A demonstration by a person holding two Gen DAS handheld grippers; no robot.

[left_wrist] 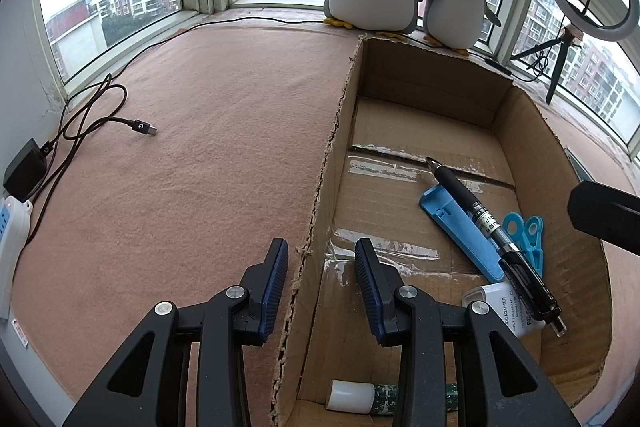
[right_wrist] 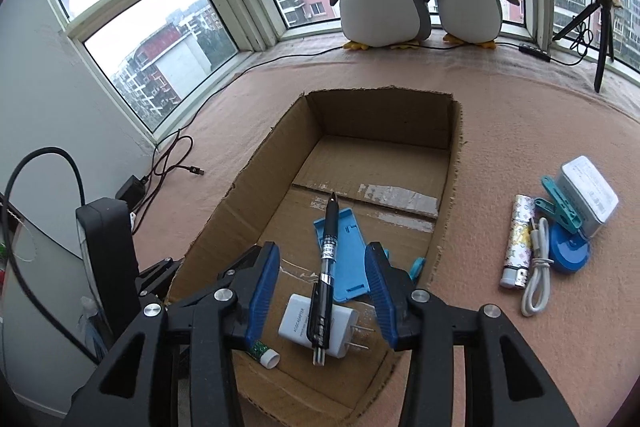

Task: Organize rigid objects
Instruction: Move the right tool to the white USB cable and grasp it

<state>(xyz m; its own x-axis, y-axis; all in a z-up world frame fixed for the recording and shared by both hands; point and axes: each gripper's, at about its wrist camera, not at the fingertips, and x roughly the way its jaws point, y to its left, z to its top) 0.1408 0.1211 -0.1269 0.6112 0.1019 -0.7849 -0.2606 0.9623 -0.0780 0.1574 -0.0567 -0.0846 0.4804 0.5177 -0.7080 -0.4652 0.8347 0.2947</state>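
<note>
Hovering with the right gripper [right_wrist: 323, 251] over the near end of the cardboard box [right_wrist: 380, 119], jaws apart and pressing on nothing, directly above the black pen [right_wrist: 326, 267]. Lying inside already, that pen, slantwise across a blue plastic holder [right_wrist: 349, 247] and a white adapter [right_wrist: 295, 319]; probably let fall there rather than arranged, hence the crossing. Also inside: a small tube with white cap [right_wrist: 267, 354] at the near corner and a blue clip [left_wrist: 524, 231] close to the right wall. Keeping the left gripper [left_wrist: 322, 283] open too, one finger outside the left wall of the box and one inside, with a gap to the cardboard on both sides; placed so perhaps to stop the box from sliding, but not clamping it. Waiting outside on the pink cloth [right_wrist: 520, 147], close together to the right of the box: a patterned lighter [right_wrist: 518, 239], a white cable [right_wrist: 538, 279], a teal clip [right_wrist: 558, 213], a blue round tape [right_wrist: 568, 253] and a white tin [right_wrist: 590, 195]. Grouped there most likely for a short reach. Judged about halfway done; next, probably reaching right for the lighter, the nearest piece
</note>
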